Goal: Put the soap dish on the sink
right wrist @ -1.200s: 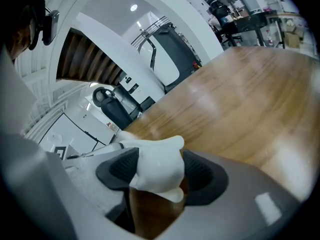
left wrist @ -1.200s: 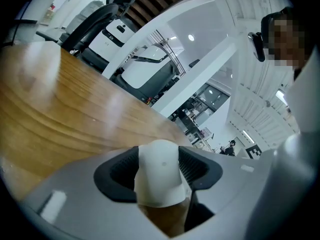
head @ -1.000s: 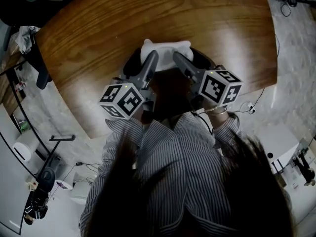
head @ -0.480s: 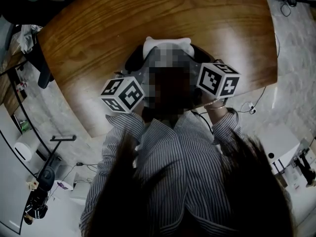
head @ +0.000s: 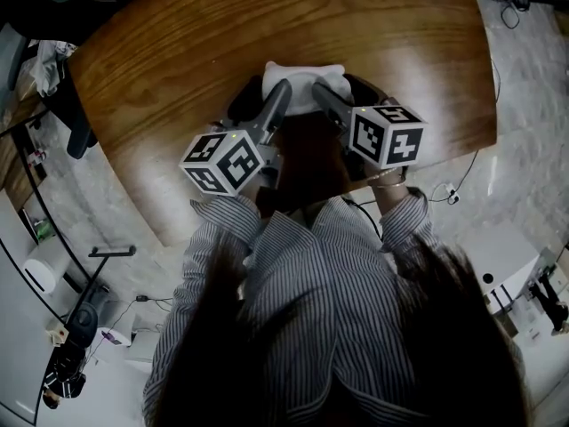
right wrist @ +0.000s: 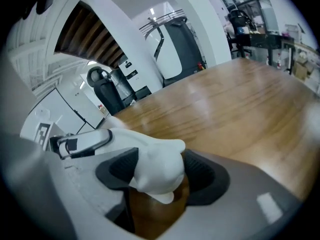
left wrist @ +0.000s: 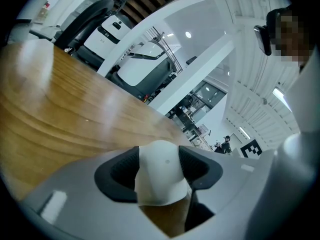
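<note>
A person in a striped shirt [head: 311,310] stands at a big brown wooden table [head: 169,52] and holds a gripper in each hand. The left gripper [head: 279,96] and the right gripper [head: 322,96] both reach forward to the same thing, a white soap dish [head: 302,75]. The dish is over the table, near the edge closest to the person, right between the two grippers. The left gripper's jaws are squeezed on one end of the dish, and a rounded white corner sticks up between the black pads [left wrist: 120,171]. The right gripper's jaws are squeezed on the other end, and a bumpy white corner pokes out past its pads. I cannot tell if the dish sits on the wood or is lifted a little. Each gripper has a cube with black and white squares, the left one [head: 222,160] and the right one [head: 387,134]. A black chair [right wrist: 102,86] stands past the far side of the table.
</note>
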`<state>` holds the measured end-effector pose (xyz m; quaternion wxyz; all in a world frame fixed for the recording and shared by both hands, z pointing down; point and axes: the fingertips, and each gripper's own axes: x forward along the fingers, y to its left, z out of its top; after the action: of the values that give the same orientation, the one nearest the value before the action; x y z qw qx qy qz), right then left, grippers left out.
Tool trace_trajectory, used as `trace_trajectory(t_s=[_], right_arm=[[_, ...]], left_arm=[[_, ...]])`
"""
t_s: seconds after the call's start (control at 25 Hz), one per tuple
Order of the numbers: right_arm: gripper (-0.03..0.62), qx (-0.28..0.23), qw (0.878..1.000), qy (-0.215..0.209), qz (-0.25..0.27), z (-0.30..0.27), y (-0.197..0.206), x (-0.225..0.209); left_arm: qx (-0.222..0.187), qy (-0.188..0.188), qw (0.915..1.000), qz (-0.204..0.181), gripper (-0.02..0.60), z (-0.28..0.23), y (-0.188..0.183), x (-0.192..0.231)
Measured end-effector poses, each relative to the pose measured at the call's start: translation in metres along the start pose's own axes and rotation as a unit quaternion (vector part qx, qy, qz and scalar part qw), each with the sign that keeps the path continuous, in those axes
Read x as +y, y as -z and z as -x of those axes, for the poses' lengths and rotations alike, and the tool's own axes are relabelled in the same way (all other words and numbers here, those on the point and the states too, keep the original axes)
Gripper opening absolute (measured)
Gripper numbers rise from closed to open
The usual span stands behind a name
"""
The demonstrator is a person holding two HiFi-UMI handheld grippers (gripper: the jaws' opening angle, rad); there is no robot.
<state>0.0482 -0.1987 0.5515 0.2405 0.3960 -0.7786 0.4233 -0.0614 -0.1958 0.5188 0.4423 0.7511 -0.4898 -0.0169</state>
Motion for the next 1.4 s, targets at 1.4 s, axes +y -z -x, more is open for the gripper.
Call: trace_trajectory(t_s=[1.4], right_arm=[[0.114, -0.221, 0.958, -0.132, 0.123, 0.182, -0.032, 0.121]], left_arm=[[-0.054, 0.138, 0.9854, -0.084, 0.0, 0.11, -0.021, -0.16]])
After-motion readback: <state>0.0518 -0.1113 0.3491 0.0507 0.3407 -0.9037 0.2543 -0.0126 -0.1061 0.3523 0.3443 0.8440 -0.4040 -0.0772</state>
